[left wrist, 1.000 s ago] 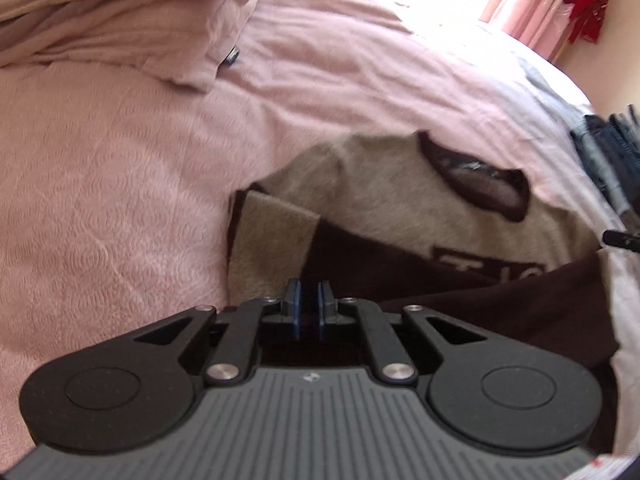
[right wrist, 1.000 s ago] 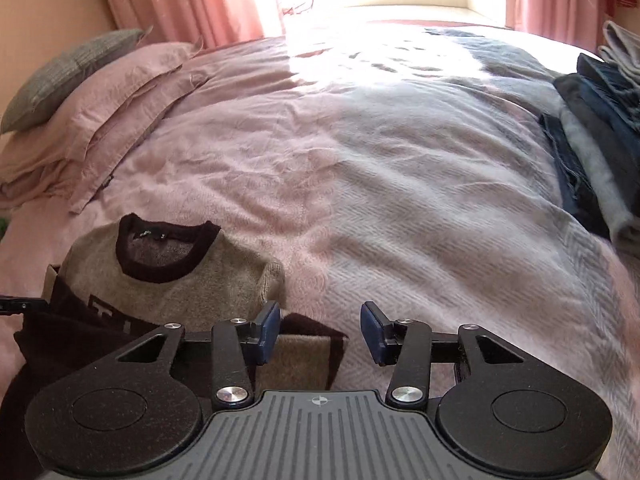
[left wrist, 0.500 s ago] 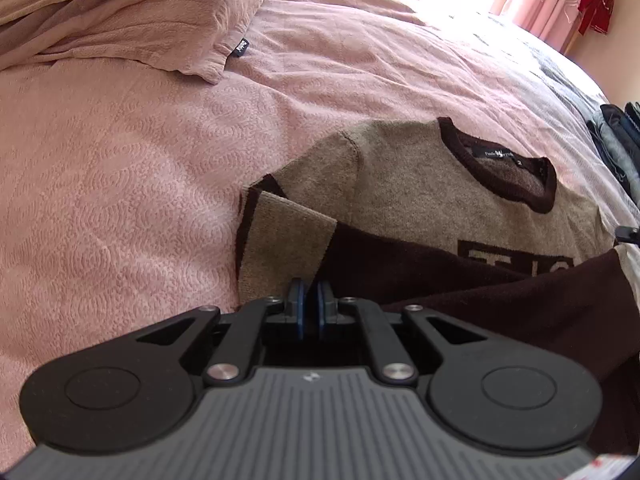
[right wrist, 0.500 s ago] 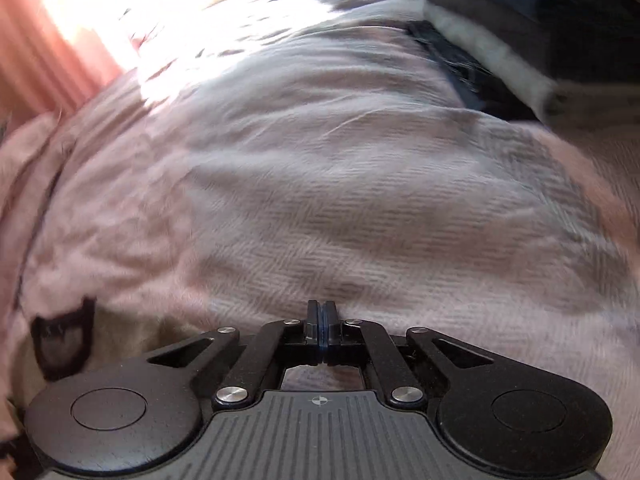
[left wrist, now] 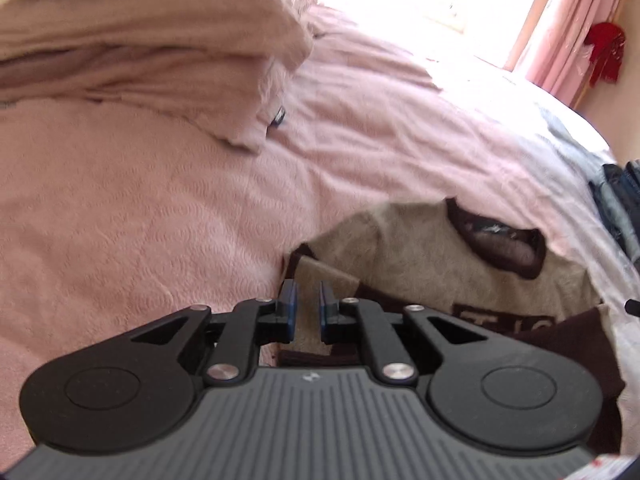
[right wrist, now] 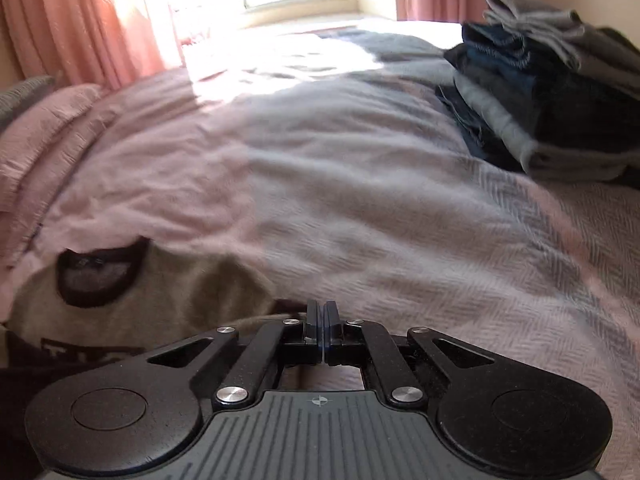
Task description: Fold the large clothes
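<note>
A beige sweater [left wrist: 420,248] with a dark brown collar [left wrist: 500,240] and brown panels lies partly folded on the pink bedcover [left wrist: 160,220]. My left gripper [left wrist: 307,300] hovers over its folded left sleeve. Its jaws stand a narrow gap apart and I see only the sleeve below through the gap. In the right wrist view the sweater [right wrist: 180,288] sits at the lower left. My right gripper [right wrist: 322,312] is shut, pads touching, just right of the sweater's shoulder and dark cuff edge. I see no fabric pinched between its pads.
Pink pillows [left wrist: 140,60] lie at the bed's head on the left. A stack of folded jeans and grey clothes [right wrist: 540,100] stands on the bed's far right. The cover [right wrist: 400,220] stretches toward a bright window with pink curtains [right wrist: 80,20].
The left jaws were shut and now stand slightly apart; that gripper has drawn up and back from the sleeve. The right gripper went from open to shut and swung sideways, now back near the sweater.
</note>
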{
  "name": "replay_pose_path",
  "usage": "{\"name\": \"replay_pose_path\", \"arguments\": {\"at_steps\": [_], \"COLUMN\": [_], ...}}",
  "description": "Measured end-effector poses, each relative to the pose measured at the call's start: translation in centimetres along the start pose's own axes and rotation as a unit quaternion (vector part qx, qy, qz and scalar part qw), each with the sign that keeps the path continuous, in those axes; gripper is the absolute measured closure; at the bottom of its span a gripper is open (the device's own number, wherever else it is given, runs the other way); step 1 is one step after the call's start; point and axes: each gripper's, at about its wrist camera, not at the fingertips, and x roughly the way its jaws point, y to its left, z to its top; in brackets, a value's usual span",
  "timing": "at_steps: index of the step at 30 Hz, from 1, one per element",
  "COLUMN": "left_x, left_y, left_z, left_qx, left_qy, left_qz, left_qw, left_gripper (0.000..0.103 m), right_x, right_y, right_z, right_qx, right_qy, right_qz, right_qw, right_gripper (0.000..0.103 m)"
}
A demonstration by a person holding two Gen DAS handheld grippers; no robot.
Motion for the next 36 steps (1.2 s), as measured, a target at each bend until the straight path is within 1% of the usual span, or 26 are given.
{"name": "replay_pose_path", "arguments": {"at_steps": [1,3,4,5,6,7,8,10,11,12,13,14,15,18,19,21,22,24,25,27,28,30,31,33,35,36], "left_x": [-0.6,-1.1,-0.9,-0.4,0.5,1.5,2.1,0.9,0.0,-0.9,-1.6,-2.1,-2.6,-4.7,-5.8,-7.8,-9.1,-11.9,-13.0,-15.0,-15.8,-17.1,-17.8,-19.5,-21.2,-22.1], "left_y": [-0.4,-1.8,-2.7,-3.4,-3.9,-3.9,-3.7,-3.3,-3.1,-2.9,-2.7,-2.5,-2.3,-2.6,-2.6,-2.6,-2.5,-2.2,-2.1,-1.7,-1.7,-2.0,-2.3,-3.2,-4.4,-5.1], "left_z": [-0.1,-1.3,-2.2,-3.2,-4.3,-5.3,-6.0,-6.1,-5.9,-5.8,-5.9,-6.3,-6.9,-10.0,-11.6,-14.5,-16.2,-19.0,-20.1,-21.7,-22.0,-22.4,-22.4,-22.4,-22.4,-22.3], "left_qx": [0.007,0.038,0.063,0.087,0.110,0.125,0.130,0.121,0.114,0.106,0.099,0.094,0.088,0.087,0.091,0.100,0.106,0.120,0.125,0.119,0.113,0.107,0.106,0.109,0.114,0.116], "left_qy": [-0.002,0.002,0.010,0.024,0.043,0.062,0.074,0.054,0.043,0.035,0.036,0.046,0.060,0.107,0.121,0.151,0.166,0.176,0.188,0.214,0.228,0.260,0.266,0.266,0.258,0.251], "left_qz": [-0.010,-0.034,-0.040,-0.042,-0.040,-0.029,-0.012,-0.021,-0.025,-0.029,-0.031,-0.034,-0.039,-0.045,-0.048,-0.049,-0.044,-0.036,-0.026,-0.005,0.002,0.012,0.019,0.031,0.042,0.046], "left_qw": [0.9999,0.9987,0.9972,0.9950,0.9922,0.9898,0.9887,0.9909,0.9923,0.9933,0.9939,0.9940,0.9936,0.9894,0.9873,0.9821,0.9794,0.9763,0.9737,0.9695,0.9672,0.9596,0.9578,0.9572,0.9586,0.9599], "left_gripper": [0.097,0.097,0.094,0.092,0.088,0.087,0.090,0.090,0.090,0.089,0.088,0.088,0.088,0.087,0.084,0.081,0.080,0.079,0.079,0.079,0.079,0.079,0.079,0.078,0.077,0.075], "right_x": [-0.8,-0.9,-0.4,0.5,1.4,1.5,0.9,-0.2,-1.3,-2.7,-3.7,-4.4,-5.0,-7.1,-8.2,-11.3,-12.5,-15.1,-16.0,-18.2,-18.9,-19.9,-20.2,-20.5,-21.7,-22.7], "right_y": [1.1,3.4,4.2,4.8,4.9,4.7,4.5,4.4,4.4,4.6,4.9,5.4,5.9,7.7,8.3,9.1,9.4,9.6,9.4,9.0,8.9,8.7,8.7,8.7,8.8,8.8], "right_z": [-0.6,-2.6,-3.8,-5.3,-6.5,-7.2,-7.2,-6.2,-5.9,-6.0,-6.3,-7.0,-8.0,-13.4,-15.4,-19.1,-20.5,-23.7,-24.9,-27.2,-27.7,-28.2,-28.1,-27.3,-26.0,-25.3], "right_qx": [-0.019,-0.066,-0.090,-0.111,-0.122,-0.117,-0.098,-0.067,-0.060,-0.061,-0.064,-0.068,-0.073,-0.085,-0.086,-0.086,-0.086,-0.073,-0.065,-0.052,-0.049,-0.047,-0.047,-0.040,-0.022,-0.008], "right_qy": [0.000,0.008,0.025,0.054,0.072,0.067,0.060,0.057,0.040,0.022,0.017,0.025,0.042,0.111,0.122,0.128,0.136,0.179,0.197,0.227,0.237,0.259,0.271,0.284,0.269,0.250], "right_qz": [0.017,0.031,0.028,0.013,-0.011,-0.019,-0.022,-0.038,-0.038,-0.030,-0.020,-0.010,-0.006,-0.019,-0.023,-0.037,-0.045,-0.060,-0.061,-0.057,-0.052,-0.044,-0.041,-0.032,-0.017,-0.004], "right_qw": [1.000,0.997,0.995,0.992,0.990,0.991,0.993,0.995,0.997,0.997,0.998,0.997,0.996,0.990,0.989,0.987,0.986,0.979,0.976,0.971,0.969,0.964,0.961,0.957,0.963,0.968], "right_gripper": [0.103,0.103,0.103,0.103,0.103,0.103,0.103,0.103,0.103,0.103,0.103,0.103,0.103,0.103,0.103,0.103,0.103,0.103,0.103,0.103,0.103,0.103,0.103,0.103,0.103,0.100]}}
